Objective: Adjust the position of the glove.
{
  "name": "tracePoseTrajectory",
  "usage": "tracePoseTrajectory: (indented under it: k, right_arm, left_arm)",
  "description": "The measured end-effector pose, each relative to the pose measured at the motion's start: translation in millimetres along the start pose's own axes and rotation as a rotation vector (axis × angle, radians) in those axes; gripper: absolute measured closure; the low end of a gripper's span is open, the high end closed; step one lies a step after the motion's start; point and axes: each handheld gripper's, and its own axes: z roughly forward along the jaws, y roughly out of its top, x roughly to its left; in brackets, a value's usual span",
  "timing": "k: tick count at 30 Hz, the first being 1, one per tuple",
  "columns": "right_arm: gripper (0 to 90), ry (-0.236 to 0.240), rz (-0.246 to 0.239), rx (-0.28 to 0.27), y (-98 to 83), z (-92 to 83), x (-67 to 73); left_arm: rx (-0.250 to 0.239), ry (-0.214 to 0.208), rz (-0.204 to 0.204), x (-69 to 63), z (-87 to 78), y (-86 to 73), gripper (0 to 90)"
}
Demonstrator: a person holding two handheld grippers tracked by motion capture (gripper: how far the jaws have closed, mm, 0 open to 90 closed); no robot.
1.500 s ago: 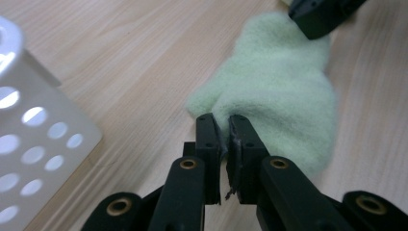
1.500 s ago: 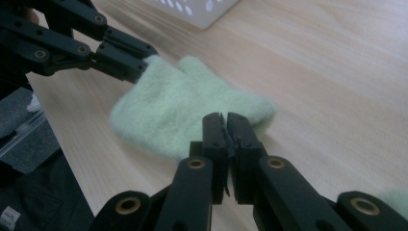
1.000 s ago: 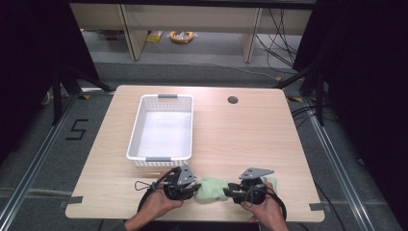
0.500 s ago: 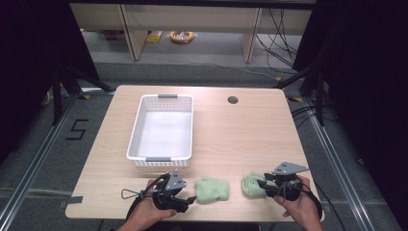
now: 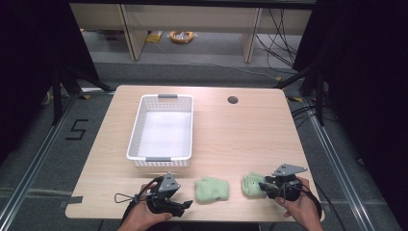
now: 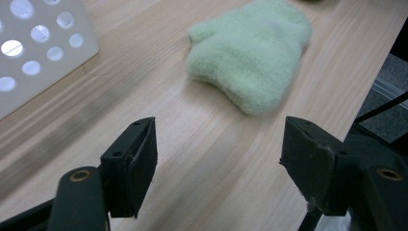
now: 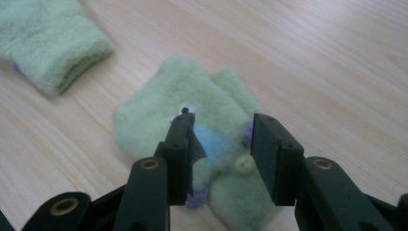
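Two green fleece pieces lie apart along the near edge of a pale wooden table

Left gripper [image 5: 187, 204], near the front-left corner, has just been opening its jaws, nothing between them; the white basket [image 5: 163, 161] stands behind it; the plain green piece [image 5: 211, 188] lies mid-edge; the right gripper [image 5: 262, 184] hangs half-open over the buttoned green piece [image 5: 251, 183] toward the front-right corner, grip unclear; grey floor, cables and a floor-marked "5" [image 5: 77, 130] surround the table

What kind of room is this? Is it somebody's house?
Probably not a house; it looks like a lab or workshop. A bare wooden table stands between black curtains, with cables lying across the floor.
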Motion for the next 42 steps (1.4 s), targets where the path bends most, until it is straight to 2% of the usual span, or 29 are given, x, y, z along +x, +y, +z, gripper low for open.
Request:
tracePoseTrajectory:
  k: [5,6,7,8,11,13,14,15,18,19,21,22,23,24,25,26,27,29,30,31,34,35,36,37,38,39,40,41,42]
  right_arm:
    - [61.6,0.002,-0.020,0.017,0.4,6.4,2.1]
    - [61.6,0.002,-0.020,0.017,0.4,6.4,2.1]
    - [62.7,0.013,-0.002,0.020,-0.4,9.4,2.8]
    - [63.2,0.015,-0.023,0.036,-1.3,10.2,1.5]
    - [64.9,0.009,-0.010,0.014,-2.9,14.0,1.3]
    - [67.5,0.019,-0.003,0.030,-3.9,13.7,1.4]
    - [67.5,0.019,-0.003,0.030,-3.9,13.7,1.4]
    - [70.5,0.021,-0.004,0.033,-4.6,14.1,1.0]
    - [74.7,0.027,-0.001,0.023,-5.7,15.2,0.7]
    - [78.9,0.037,-0.001,0.026,-5.8,15.3,0.1]
    - [81.3,0.035,0.004,0.022,-6.2,15.4,0.6]
    - [82.1,0.029,0.008,0.005,-6.8,16.5,1.6]
    - [82.1,0.029,0.008,0.005,-6.8,16.5,1.6]
    - [83.0,0.036,0.035,0.009,-6.5,15.3,3.8]
    - [84.1,0.038,0.002,0.018,-6.0,13.2,1.1]
    - [84.1,0.038,0.002,0.018,-6.0,13.2,1.1]
    - [84.4,0.044,0.013,-0.003,-5.5,11.2,0.3]
    - [84.5,0.046,0.016,-0.006,-4.9,10.0,-0.1]
    - [84.6,0.046,0.013,-0.048,-3.0,6.3,-1.0]
    - [84.7,0.046,0.014,-0.056,-2.2,4.7,-0.9]
    - [84.8,0.054,0.018,-0.083,0.2,0.2,-1.0]
    - [84.8,0.062,0.036,-0.099,3.1,-3.6,1.1]
    - [84.8,0.068,0.038,-0.096,4.3,-4.7,1.9]
    - [84.8,0.060,0.047,-0.112,5.9,-5.8,4.7]
    - [84.8,0.060,0.047,-0.112,5.9,-5.8,4.7]
    - [84.8,0.058,0.020,-0.127,8.2,-6.8,4.1]
    - [84.8,0.071,0.031,-0.122,11.0,-8.8,8.2]
    - [84.8,0.075,0.005,-0.137,15.6,-9.8,10.3]
    - [84.8,0.075,0.005,-0.137,15.6,-9.8,10.3]
  left_arm:
    - [0.001,-0.004,-0.005,-1.3,0.0,-4.2,25.9]
    - [-0.010,-0.009,-0.025,-3.2,0.3,-5.2,25.9]
    - [0.001,-0.008,-0.026,-3.2,-0.5,-6.4,25.2]
    - [0.004,-0.004,-0.012,-3.2,-1.7,-6.5,25.0]
    - [0.004,-0.009,-0.007,-2.9,-2.8,-7.9,24.7]
    - [-0.013,-0.012,-0.046,-4.9,-3.3,-10.8,24.6]
    - [-0.013,-0.012,-0.046,-4.9,-3.3,-10.8,24.6]
    - [-0.003,-0.007,-0.022,-3.0,-5.3,-11.7,24.7]
    - [-0.016,-0.007,-0.038,-4.2,-5.1,-12.7,24.7]
    - [-0.015,-0.008,-0.034,-4.3,-4.9,-13.0,24.7]
    - [-0.016,-0.006,-0.035,-4.4,-4.4,-13.2,24.7]
    - [-0.006,0.002,-0.017,-2.7,-4.5,-13.1,24.7]
    - [-0.006,0.002,-0.017,-2.7,-4.5,-13.1,24.7]
    - [-0.011,-0.007,-0.024,-3.4,-3.8,-13.2,24.7]
    - [-0.006,-0.005,-0.024,-2.9,-4.0,-13.6,24.7]
    - [-0.006,-0.005,-0.024,-2.9,-4.0,-13.6,24.7]
    - [-0.009,-0.004,-0.025,-2.7,-3.9,-13.6,24.7]
    - [-0.018,-0.007,-0.028,-2.6,-3.2,-13.4,24.7]
    - [-0.010,-0.008,-0.039,-2.4,-3.5,-13.5,24.7]
    - [-0.007,0.001,-0.017,-1.1,-4.0,-13.0,24.7]
    - [-0.008,0.002,-0.021,-1.2,-4.0,-13.1,24.7]
    - [-0.002,-0.002,-0.022,-1.1,-4.2,-13.2,24.7]
    - [-0.016,-0.003,-0.031,-1.1,-2.9,-13.3,24.7]
    - [-0.005,0.007,-0.020,0.4,-3.1,-13.2,24.7]
    - [-0.005,0.007,-0.020,0.4,-3.1,-13.2,24.7]
    - [-0.010,0.003,-0.033,-0.2,-2.8,-13.5,24.7]
    - [-0.010,-0.001,-0.047,-0.9,-2.7,-13.9,24.7]
    - [-0.005,0.001,-0.030,0.3,-3.3,-13.6,24.7]
    - [-0.005,0.001,-0.030,0.3,-3.3,-13.6,24.7]
